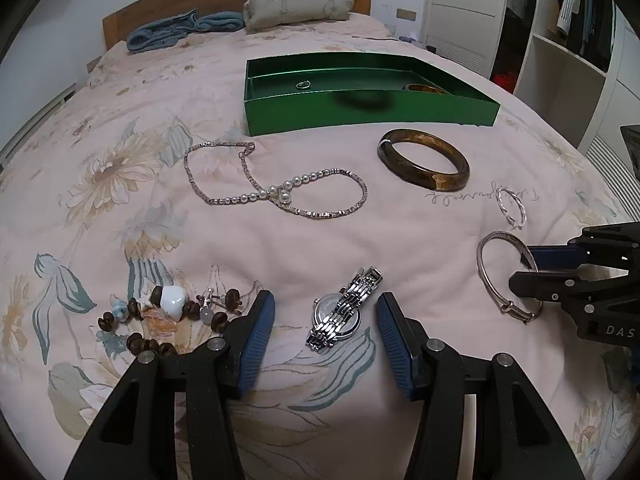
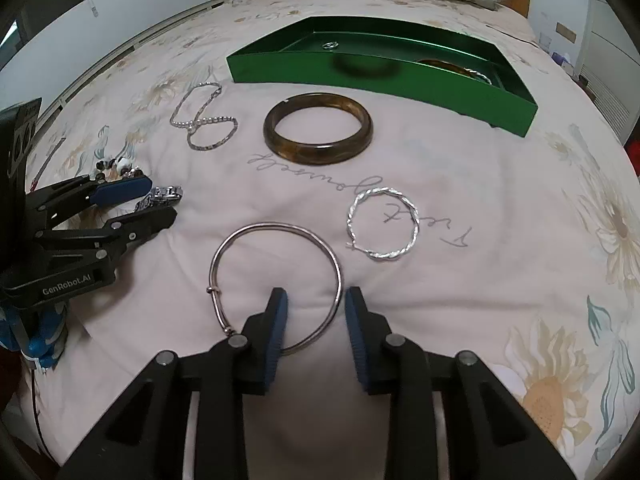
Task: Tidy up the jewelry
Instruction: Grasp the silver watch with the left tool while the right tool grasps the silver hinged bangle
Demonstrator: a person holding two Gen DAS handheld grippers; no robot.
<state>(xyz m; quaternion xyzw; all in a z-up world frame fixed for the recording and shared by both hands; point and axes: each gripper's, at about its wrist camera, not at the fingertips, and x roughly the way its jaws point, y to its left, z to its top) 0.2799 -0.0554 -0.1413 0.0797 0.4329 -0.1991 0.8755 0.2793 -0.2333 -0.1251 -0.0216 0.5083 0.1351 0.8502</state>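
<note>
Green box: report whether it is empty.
Not empty. The green box holds a small ring and a brown bangle at its right end.

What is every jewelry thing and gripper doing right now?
Left hand-held gripper: open, around the watch.
Right hand-held gripper: open, astride the thin silver bangle.
Brown bangle: flat on the bed.
Twisted ring: flat on the bed.
Pearl necklace: spread out.
Green box: open.

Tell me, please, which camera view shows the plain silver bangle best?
The right wrist view: the plain silver bangle lies whole and close there, its rim passing between the right gripper's blue pads. The left wrist view shows it small at the right edge, partly covered by that gripper.
</note>
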